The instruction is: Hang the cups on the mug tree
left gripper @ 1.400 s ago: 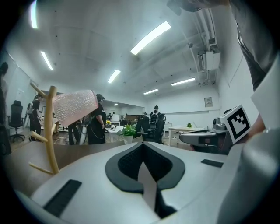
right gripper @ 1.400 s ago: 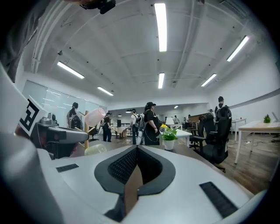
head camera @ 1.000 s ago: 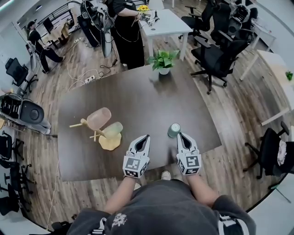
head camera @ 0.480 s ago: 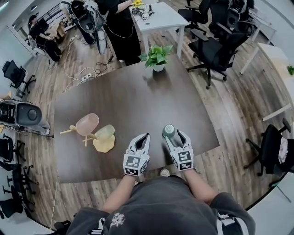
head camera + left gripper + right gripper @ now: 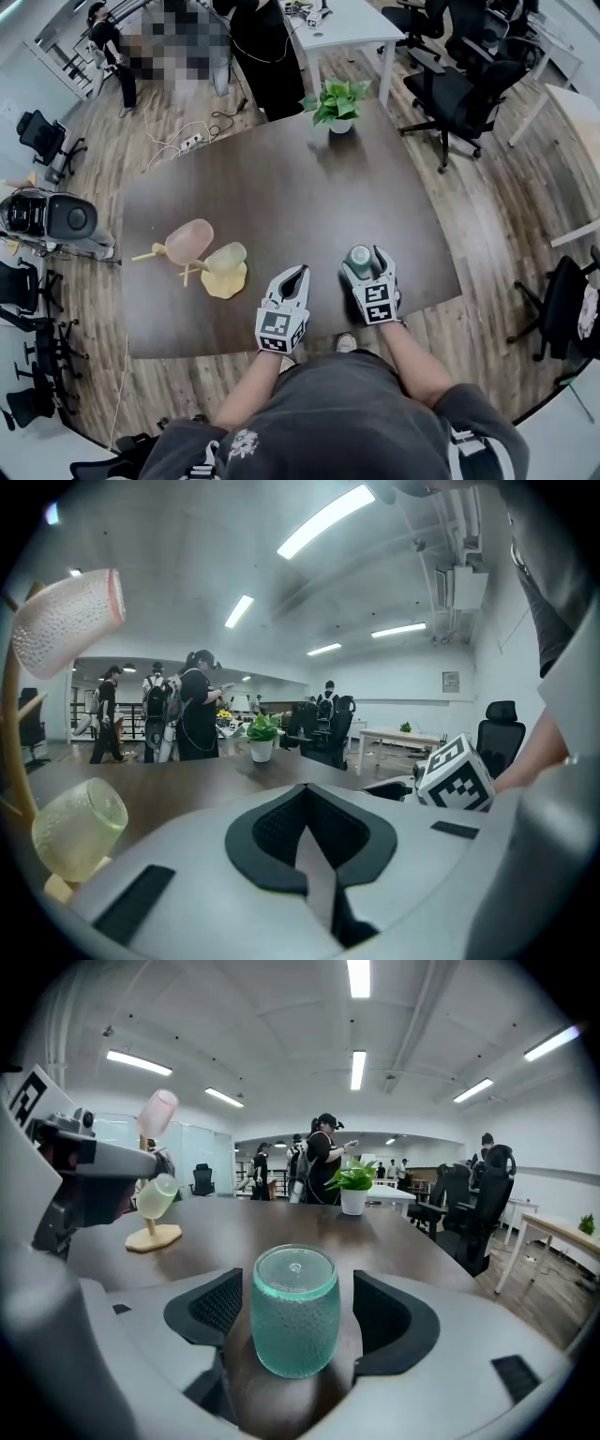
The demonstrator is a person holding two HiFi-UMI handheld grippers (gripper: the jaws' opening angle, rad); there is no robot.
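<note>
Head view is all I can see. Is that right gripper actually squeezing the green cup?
Observer: No. The right gripper has just been opening its jaws; the green cup stands between them with a gap on each side.
Operator: Is the cup right way up?
Observer: Upside down, it seems: its closed base faces up.
Operator: Which hung cup is higher?
Observer: The pink cup hangs above the yellow-green cup on the mug tree.

no words or numbers can be read. the left cube (image 5: 277, 329) and right cube (image 5: 377, 303) carry only black-and-white square markers. a wall sign (image 5: 451, 681) is too small to read, and faint marks on the cup (image 5: 293, 1312) base are blurred.
</note>
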